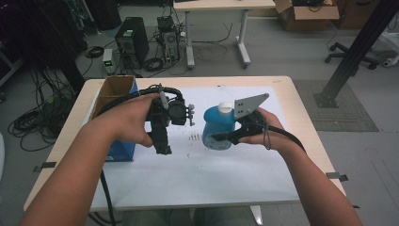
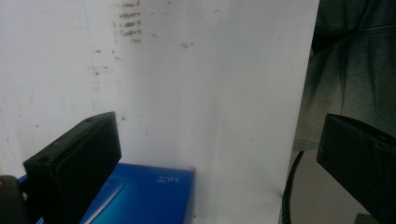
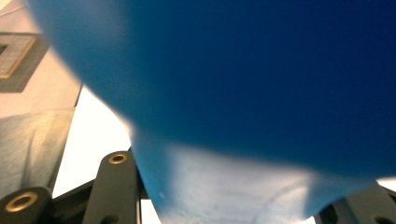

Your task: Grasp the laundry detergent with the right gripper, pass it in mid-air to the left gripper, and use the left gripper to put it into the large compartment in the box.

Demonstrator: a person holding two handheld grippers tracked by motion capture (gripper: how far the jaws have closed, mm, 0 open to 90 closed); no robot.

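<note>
Now the bottle [image 1: 218, 128] is clamped in the right hand-held gripper [image 1: 225, 136] and held just above the tabletop [image 1: 197, 183]. The left hand-held gripper [image 1: 163, 149] is kept apart, empty, beside the box [image 1: 115, 94] (probable destination). Next: a steady carry is called for, the bottle kept upright.

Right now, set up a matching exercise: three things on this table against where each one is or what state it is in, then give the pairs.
1. blue plastic bottle with a white cap
2. open brown cardboard box
3. left gripper

A. stands at the table's left edge
B. jaws wide apart over the white sheet
C. clamped in the right gripper

Pairs: 1-C, 2-A, 3-B
</note>
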